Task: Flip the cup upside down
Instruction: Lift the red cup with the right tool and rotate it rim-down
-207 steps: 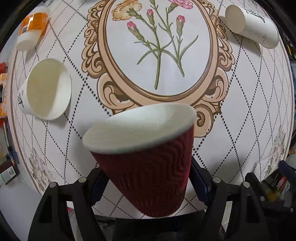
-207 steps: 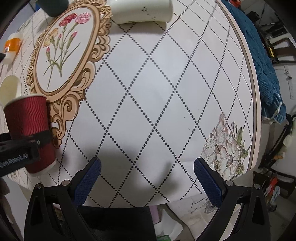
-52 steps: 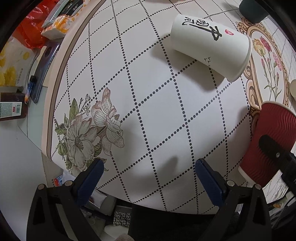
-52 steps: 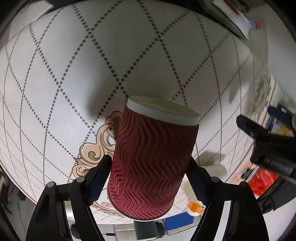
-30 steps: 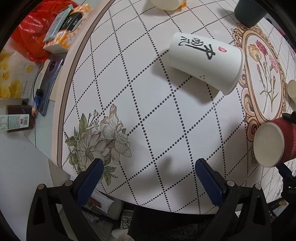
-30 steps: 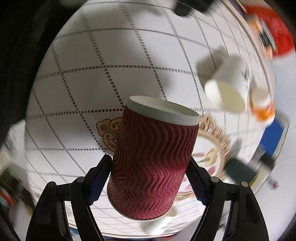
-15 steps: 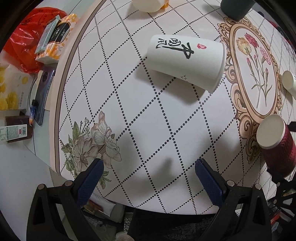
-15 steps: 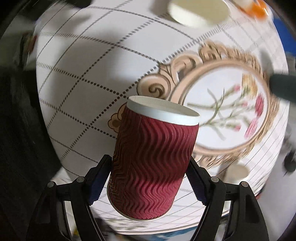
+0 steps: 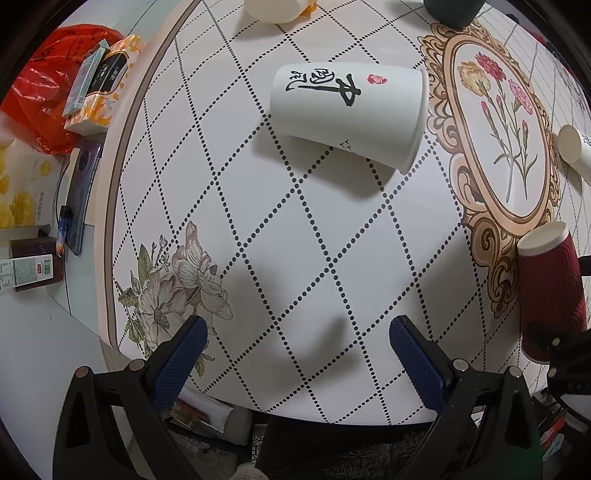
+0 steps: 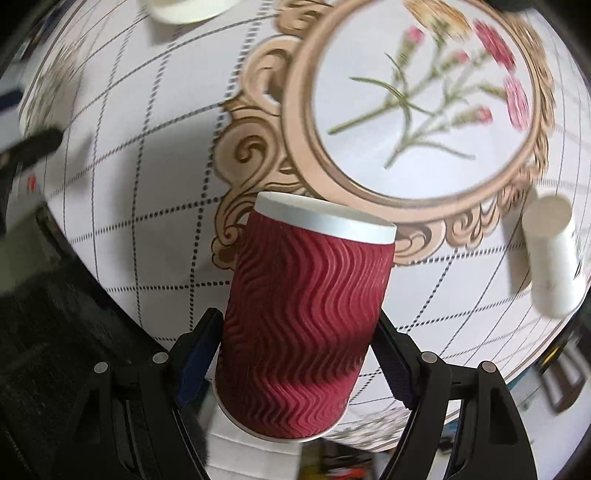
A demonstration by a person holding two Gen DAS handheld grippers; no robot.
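My right gripper (image 10: 295, 354) is shut on the dark red ripple paper cup (image 10: 303, 317), its blue pads pressed on both sides. The cup is held above the table with its flat white bottom pointing away from the camera and its rim toward it. It also shows at the right edge of the left wrist view (image 9: 550, 295), base end tilted up and left, over the ornate frame print. My left gripper (image 9: 295, 343) is open and empty above the table's near edge.
A large white cup with black calligraphy (image 9: 347, 114) lies on its side. A small white cup (image 10: 550, 254) lies beside the flower medallion (image 9: 506, 133). A dark green cup (image 9: 450, 11) and an orange-white cup (image 9: 277, 9) stand far off. Boxes and a red bag (image 9: 55, 107) sit left, off the table.
My right gripper has kept turning with the red cup in it, and the view behind it has swung onto the medallion. In the left view the cup's base now points up-left. My left gripper stays open.
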